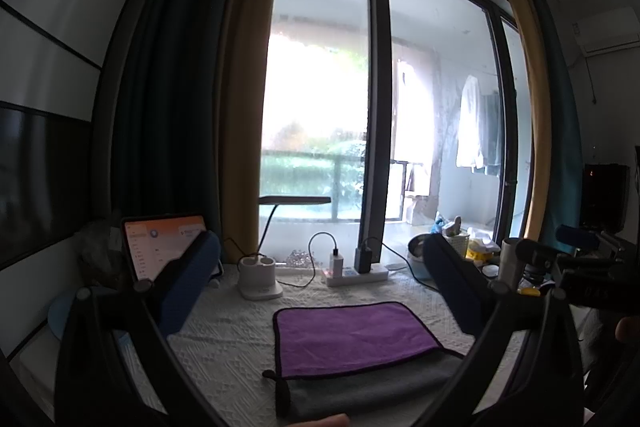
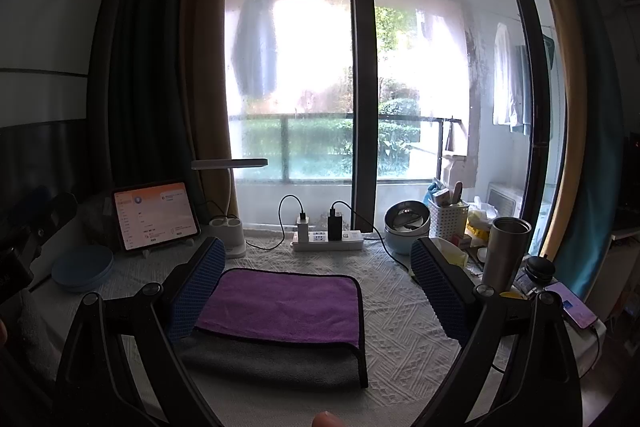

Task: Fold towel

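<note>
A towel lies flat on the white textured tablecloth, folded so a purple layer (image 1: 352, 335) covers the far part and the grey side (image 1: 372, 391) shows at the near edge. It also shows in the right wrist view (image 2: 284, 303), with the grey strip (image 2: 272, 359) nearest me. My left gripper (image 1: 320, 287) is open and empty, held above the towel with its fingers either side. My right gripper (image 2: 318, 287) is open and empty, its left finger (image 2: 196, 291) over the towel's left edge.
At the back stand a tablet (image 2: 154, 215), a white charger dock (image 1: 258, 275), a power strip (image 2: 328, 241) with cables, a desk lamp (image 2: 230, 165), a bowl (image 2: 406, 227), a white basket (image 2: 448, 217), a steel tumbler (image 2: 506, 251) and a phone (image 2: 574, 309). A blue plate (image 2: 82, 267) lies left.
</note>
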{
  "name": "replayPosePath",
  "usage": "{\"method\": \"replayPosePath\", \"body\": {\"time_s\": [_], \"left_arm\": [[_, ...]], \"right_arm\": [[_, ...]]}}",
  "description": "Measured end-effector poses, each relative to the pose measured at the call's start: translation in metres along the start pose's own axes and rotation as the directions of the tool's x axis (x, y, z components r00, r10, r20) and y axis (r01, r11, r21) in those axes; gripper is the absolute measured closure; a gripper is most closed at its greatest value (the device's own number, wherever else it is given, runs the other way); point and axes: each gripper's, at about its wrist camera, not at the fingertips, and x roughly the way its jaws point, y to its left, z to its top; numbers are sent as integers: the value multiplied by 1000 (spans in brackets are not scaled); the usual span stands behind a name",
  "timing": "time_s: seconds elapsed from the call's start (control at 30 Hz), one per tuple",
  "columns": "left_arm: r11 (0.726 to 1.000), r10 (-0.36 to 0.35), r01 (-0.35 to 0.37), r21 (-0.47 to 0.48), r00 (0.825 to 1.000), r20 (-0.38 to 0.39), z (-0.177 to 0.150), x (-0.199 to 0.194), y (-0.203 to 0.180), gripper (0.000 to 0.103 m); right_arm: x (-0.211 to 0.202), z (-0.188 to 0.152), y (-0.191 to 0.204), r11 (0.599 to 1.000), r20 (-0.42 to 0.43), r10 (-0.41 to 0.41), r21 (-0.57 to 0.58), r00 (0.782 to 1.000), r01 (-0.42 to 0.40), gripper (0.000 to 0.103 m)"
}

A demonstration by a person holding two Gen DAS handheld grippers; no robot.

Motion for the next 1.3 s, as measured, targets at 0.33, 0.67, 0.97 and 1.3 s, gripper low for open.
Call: {"method": "replayPosePath", "body": {"time_s": [0.33, 0.67, 0.97, 1.3], "left_arm": [[1000, 0, 0, -2, 1000, -1, 0, 0, 1, 0], [1000, 0, 0, -2, 1000, -1, 0, 0, 1, 0], [1000, -1, 1, -3, 1000, -7, 0, 2, -1, 0], [1000, -3, 2, -4, 998, -58, -7, 17, -5, 0]], "right_arm": [[0, -1, 0, 1000, -2, 0, 2, 1000, 0, 7], [0, -1, -1, 1000, -4, 0, 1, 1000, 0, 7], [0, -6, -2, 1000, -7, 3, 3, 1000, -3, 7], [9, -15, -8, 1000, -36, 1, 18, 999, -1, 7]]}}
